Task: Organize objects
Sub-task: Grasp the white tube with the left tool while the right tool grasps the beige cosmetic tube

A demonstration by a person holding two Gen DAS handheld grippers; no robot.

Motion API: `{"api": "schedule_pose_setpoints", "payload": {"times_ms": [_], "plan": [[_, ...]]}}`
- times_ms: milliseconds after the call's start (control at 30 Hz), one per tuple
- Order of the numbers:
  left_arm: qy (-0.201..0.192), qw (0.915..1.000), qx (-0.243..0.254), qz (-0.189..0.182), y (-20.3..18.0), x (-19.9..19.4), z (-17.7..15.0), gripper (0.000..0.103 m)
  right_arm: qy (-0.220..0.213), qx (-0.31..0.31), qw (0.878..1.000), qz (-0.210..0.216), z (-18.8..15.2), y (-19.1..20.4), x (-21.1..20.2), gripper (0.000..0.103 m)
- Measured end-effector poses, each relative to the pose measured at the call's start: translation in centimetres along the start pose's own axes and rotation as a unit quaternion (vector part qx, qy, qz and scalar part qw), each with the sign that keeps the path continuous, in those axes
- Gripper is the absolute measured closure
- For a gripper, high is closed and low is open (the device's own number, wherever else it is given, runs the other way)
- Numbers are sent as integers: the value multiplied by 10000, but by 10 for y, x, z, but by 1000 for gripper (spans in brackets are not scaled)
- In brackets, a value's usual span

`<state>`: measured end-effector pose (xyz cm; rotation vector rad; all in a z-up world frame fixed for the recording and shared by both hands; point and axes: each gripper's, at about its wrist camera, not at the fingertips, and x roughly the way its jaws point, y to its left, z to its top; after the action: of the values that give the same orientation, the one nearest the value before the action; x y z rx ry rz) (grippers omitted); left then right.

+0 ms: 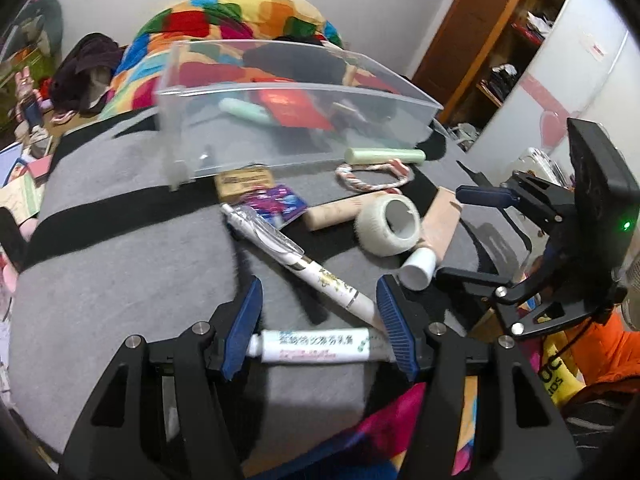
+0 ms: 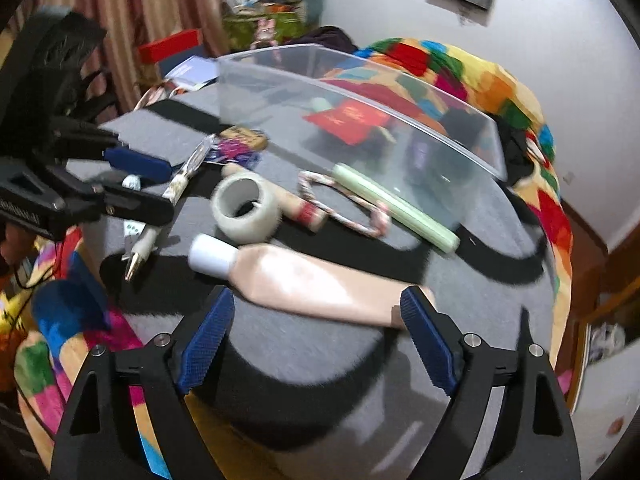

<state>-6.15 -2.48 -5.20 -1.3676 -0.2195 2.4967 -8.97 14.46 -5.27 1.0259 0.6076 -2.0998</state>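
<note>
between my left gripper point(image 1: 318, 330) pads lies a small white ointment tube point(image 1: 316, 346), crosswise, cap against the left pad and crimped end at the right one; i read this as a grip along its length, though whether the pads truly press i cannot be sure. gripped end to end like this, it could buckle or pivot out when i lift, and the white pen point(image 1: 298, 258) lying just above it, tip almost at my right pad, could get dragged along. farther up the grey blanket point(image 1: 120, 240) sit a tape roll point(image 1: 388, 226), a rope loop point(image 1: 374, 178), a green stick point(image 1: 384, 156) and the clear bin point(image 1: 296, 100), which already holds a red packet and a pale green item. from my right gripper point(image 2: 316, 320), fingers spread wide and holding nothing, the peach tube point(image 2: 312, 284) with its white cap lies just ahead on the blanket, its flat tail end near my right pad. it looks soft and glossy, so closing across the flat could let it slide. the left gripper point(image 2: 136, 184) hangs close at the left, so the two hands could collide heading for the bin point(image 2: 360, 92).
</note>
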Motion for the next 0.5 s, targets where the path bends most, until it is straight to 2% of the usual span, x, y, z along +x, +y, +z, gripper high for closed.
{"api": "schedule_pose_setpoints", "payload": {"times_ms": [167,333,400,500], "plan": [[11,10000,69,63,9,-11,-6,43,35,-548,9984,105,17,13,11,20],[42,9998,172,-62,14,-16,-13,43,189,-510,9975,445,27,11,21,23],[100,9996,230,-153,16,-15,-15,42,242,-413,9966,670,29,10,23,37],[141,9991,344,-181,15,-13,-16,41,261,-346,9958,805,28,11,22,50]]}}
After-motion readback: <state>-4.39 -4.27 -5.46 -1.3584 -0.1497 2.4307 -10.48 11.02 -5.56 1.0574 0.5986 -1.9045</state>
